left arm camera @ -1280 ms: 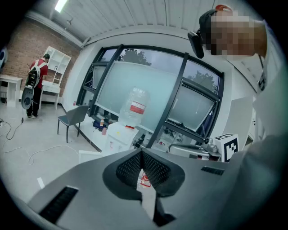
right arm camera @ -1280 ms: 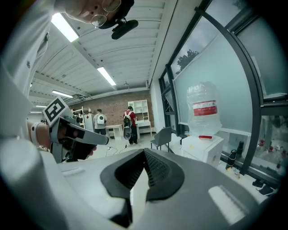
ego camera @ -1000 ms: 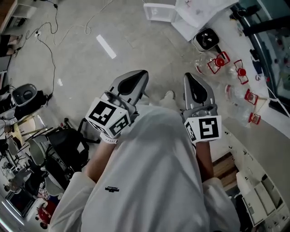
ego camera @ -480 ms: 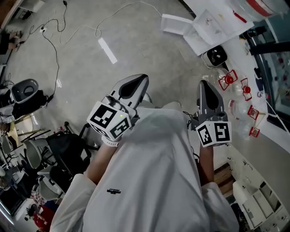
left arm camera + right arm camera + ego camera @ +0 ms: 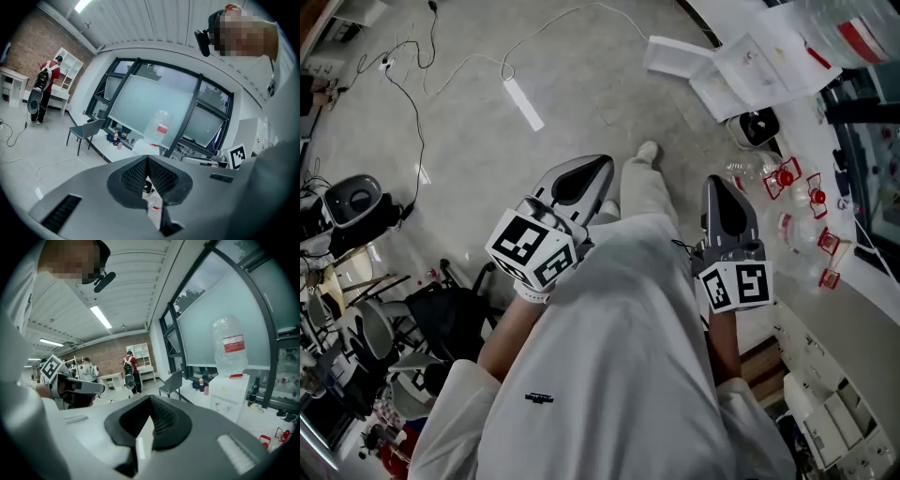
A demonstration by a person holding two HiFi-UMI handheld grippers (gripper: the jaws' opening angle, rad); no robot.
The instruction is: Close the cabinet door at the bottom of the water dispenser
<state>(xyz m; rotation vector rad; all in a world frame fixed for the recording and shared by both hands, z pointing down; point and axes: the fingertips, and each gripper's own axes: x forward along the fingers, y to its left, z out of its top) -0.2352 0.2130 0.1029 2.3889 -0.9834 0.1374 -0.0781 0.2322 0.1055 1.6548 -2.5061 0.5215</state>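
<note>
Right gripper view: water dispenser (image 5: 228,397) ahead-right of right gripper (image 5: 150,398), well apart. Left gripper (image 5: 147,158) and right alike pinched narrow, empty. Step, judged: approach. Next: reach bottom door, push.

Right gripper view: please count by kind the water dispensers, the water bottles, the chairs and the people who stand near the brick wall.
Water dispenser: 1
Water bottle: 1
Chair: 1
People near the brick wall: 2
Total: 5
</note>
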